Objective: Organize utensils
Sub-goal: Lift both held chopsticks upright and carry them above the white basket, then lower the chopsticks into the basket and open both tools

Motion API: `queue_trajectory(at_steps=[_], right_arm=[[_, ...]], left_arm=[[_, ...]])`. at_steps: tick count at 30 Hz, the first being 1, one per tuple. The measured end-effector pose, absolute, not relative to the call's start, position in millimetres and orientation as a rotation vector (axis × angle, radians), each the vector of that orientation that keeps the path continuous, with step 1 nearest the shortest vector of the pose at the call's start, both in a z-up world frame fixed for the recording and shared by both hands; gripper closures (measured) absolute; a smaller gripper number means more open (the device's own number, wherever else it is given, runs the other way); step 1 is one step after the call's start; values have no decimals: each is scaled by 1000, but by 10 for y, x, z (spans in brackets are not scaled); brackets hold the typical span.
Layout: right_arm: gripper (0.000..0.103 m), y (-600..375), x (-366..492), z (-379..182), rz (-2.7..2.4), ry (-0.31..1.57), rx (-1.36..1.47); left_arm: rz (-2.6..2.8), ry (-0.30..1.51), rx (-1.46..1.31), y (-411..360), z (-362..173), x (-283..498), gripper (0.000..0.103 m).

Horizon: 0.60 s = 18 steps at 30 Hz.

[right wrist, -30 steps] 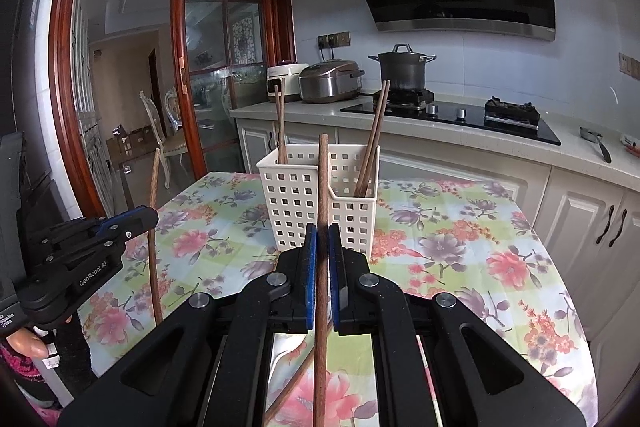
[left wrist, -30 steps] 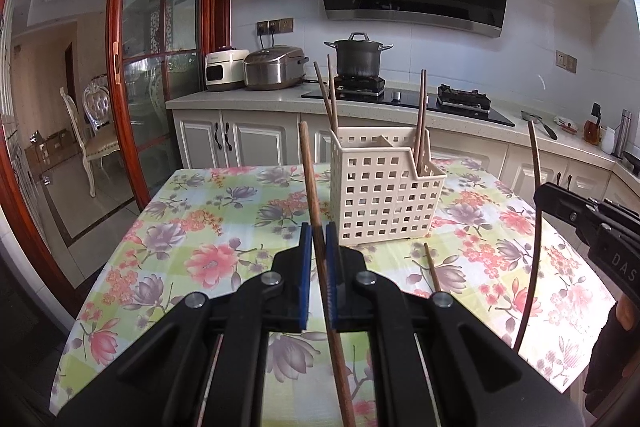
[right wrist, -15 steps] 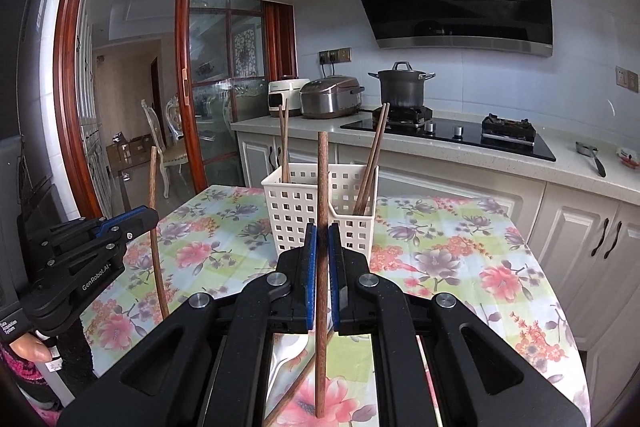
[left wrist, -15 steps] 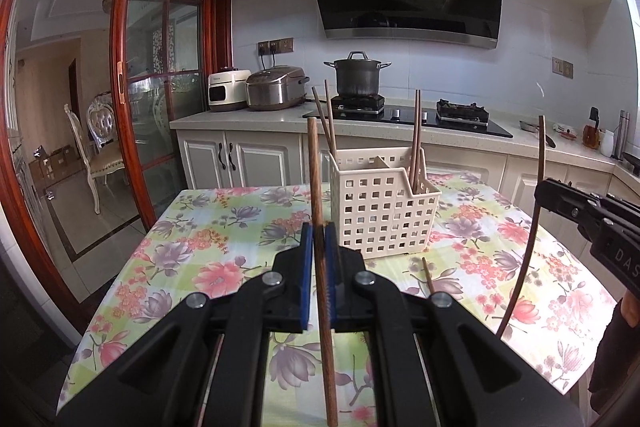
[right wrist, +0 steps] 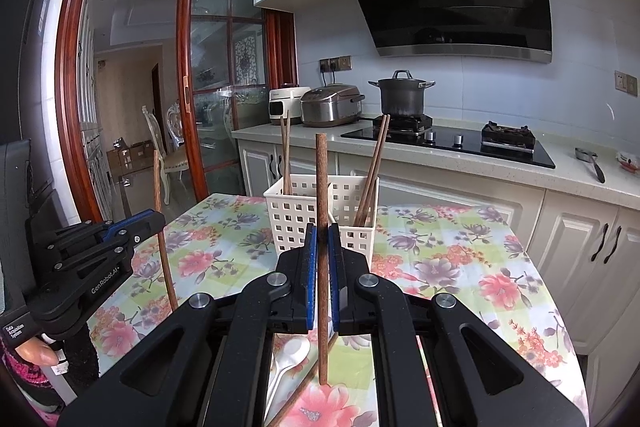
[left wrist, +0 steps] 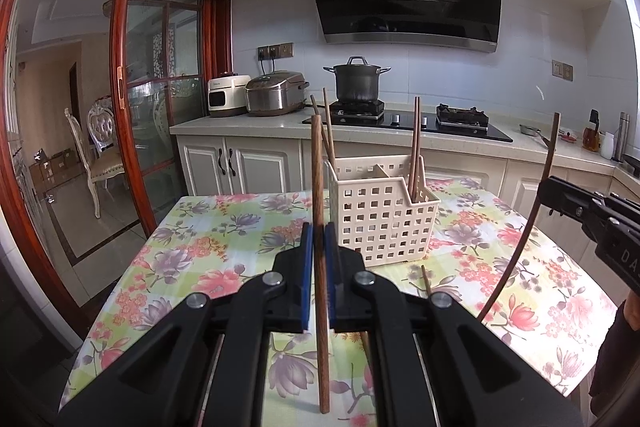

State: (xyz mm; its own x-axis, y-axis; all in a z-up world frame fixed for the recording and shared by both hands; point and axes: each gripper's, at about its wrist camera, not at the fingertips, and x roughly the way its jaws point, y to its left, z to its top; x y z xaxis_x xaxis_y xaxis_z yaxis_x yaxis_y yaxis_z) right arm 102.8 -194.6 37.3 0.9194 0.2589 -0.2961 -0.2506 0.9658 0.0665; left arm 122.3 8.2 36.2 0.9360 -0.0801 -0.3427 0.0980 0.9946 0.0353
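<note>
My left gripper (left wrist: 319, 233) is shut on a brown wooden chopstick (left wrist: 318, 187) that stands nearly upright above the flowered table (left wrist: 208, 247). My right gripper (right wrist: 322, 233) is likewise shut on a second upright chopstick (right wrist: 321, 187). Beyond both stands a white perforated utensil basket (left wrist: 380, 219) (right wrist: 304, 215) with several chopsticks leaning in its compartments. Each gripper shows in the other's view: the right one (left wrist: 584, 211) at the right edge with its chopstick (left wrist: 528, 227), the left one (right wrist: 92, 255) at the left with its own (right wrist: 162, 227).
A loose chopstick (left wrist: 426, 279) lies on the table before the basket. Under my right gripper lie a white spoon (right wrist: 288, 363) and another chopstick (right wrist: 296, 399). Behind the table runs a counter with a pot (left wrist: 357, 79), stove and rice cooker (left wrist: 276, 93). A glass door (left wrist: 160, 107) is at the left.
Both grippers have lifted a little with their chopsticks, so the table and basket sit lower and farther in both views. The held chopsticks have swung closer to upright. The grips are unchanged.
</note>
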Motion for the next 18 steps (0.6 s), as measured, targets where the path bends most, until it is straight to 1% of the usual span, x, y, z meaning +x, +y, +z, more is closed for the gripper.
queue_trajectory(at_steps=[10,18], right_arm=[[97,-1959,1175,602,249,266,2],[97,-2092,1519,909,236,250,26]], left_arm=[[-105,302,61,11,648,1383,97],[-149,292,50,-54,1133,1701,97]])
